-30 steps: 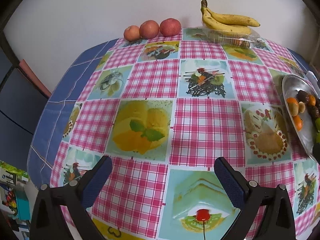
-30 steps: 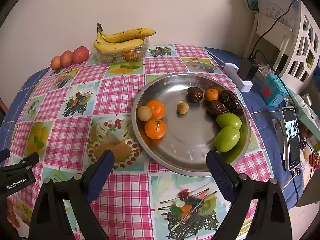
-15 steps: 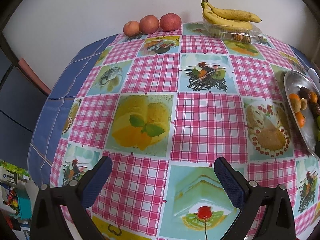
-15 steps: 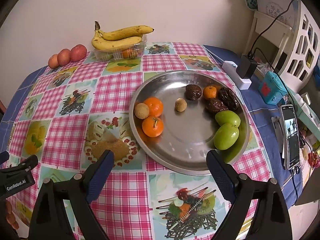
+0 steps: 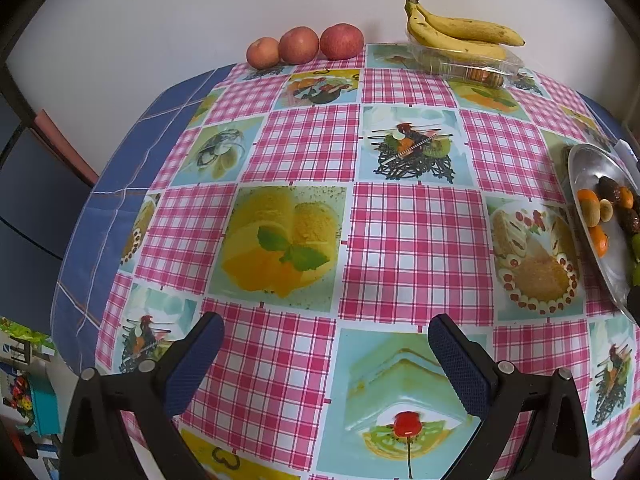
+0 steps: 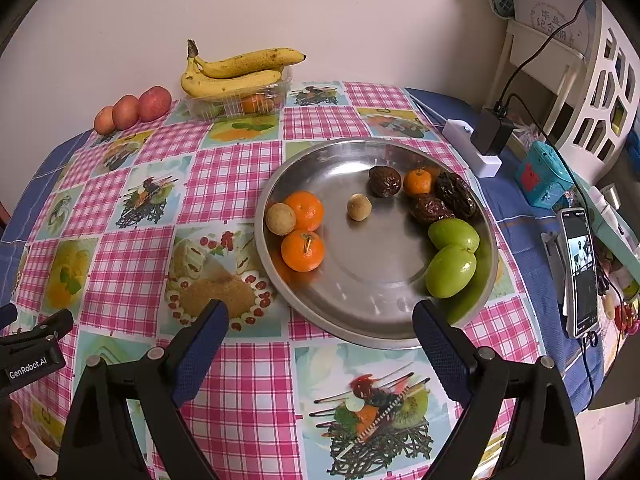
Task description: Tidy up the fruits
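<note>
A steel plate [image 6: 360, 312] holds two large oranges [image 6: 303, 251], a small orange [image 6: 417, 182], two tan round fruits [image 6: 359, 207], three dark dates [image 6: 432, 208] and two green fruits [image 6: 451, 271]. My right gripper [image 6: 320, 322] is open and empty, just in front of the plate's near rim. My left gripper [image 5: 326, 334] is open and empty over the tablecloth, left of the plate [image 5: 588, 172]. Three apples [image 5: 304, 46] and bananas [image 5: 460, 36] on a clear plastic box [image 5: 472, 66] lie at the table's far edge.
A white power strip with a black charger [image 6: 486, 138], a teal box [image 6: 544, 178] and a phone on a stand [image 6: 580, 272] stand right of the plate. A white chair [image 6: 576, 64] is behind them. The left gripper's body [image 6: 32, 356] shows at lower left.
Both grippers have drifted slightly, so the table scene shifts a little in each view. Both stay open and the fruits have not moved.
</note>
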